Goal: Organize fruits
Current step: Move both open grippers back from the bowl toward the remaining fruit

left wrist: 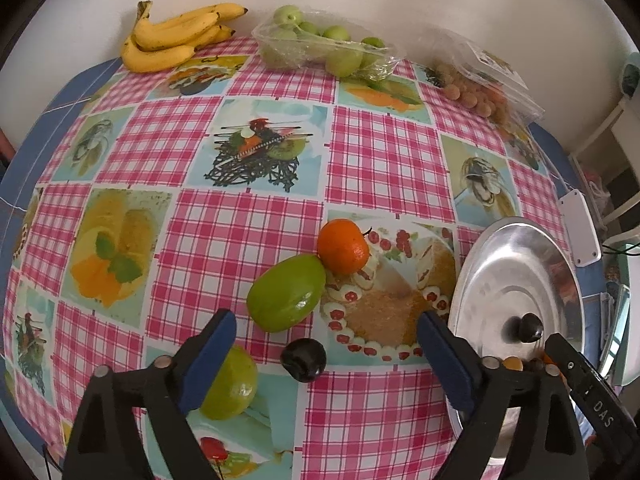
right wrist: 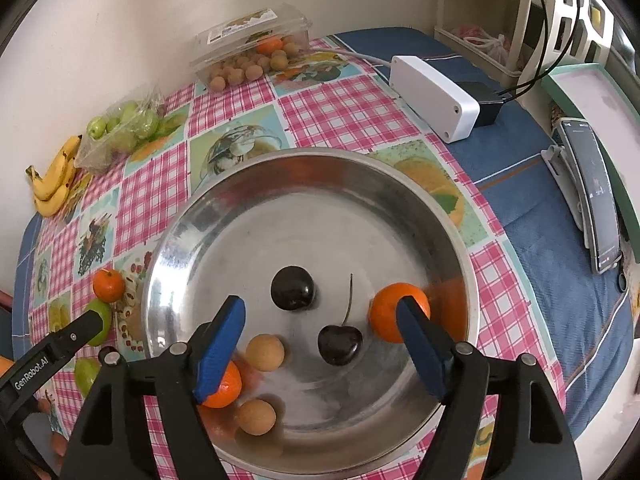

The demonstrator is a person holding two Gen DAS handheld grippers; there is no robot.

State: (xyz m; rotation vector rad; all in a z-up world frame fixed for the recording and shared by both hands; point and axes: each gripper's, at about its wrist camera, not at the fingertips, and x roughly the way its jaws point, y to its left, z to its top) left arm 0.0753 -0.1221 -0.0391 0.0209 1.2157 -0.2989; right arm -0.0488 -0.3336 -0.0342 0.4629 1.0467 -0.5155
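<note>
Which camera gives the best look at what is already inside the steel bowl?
The right wrist view: it looks straight down into the steel bowl, showing its fruits. The left wrist view catches only the bowl's tilted side at the right edge, with one dark fruit visible.

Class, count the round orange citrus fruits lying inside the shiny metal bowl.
2. One orange citrus fruit lies at the metal bowl's right side; the other lies near-left, partly behind the right gripper's finger. Others may be hidden.
</note>
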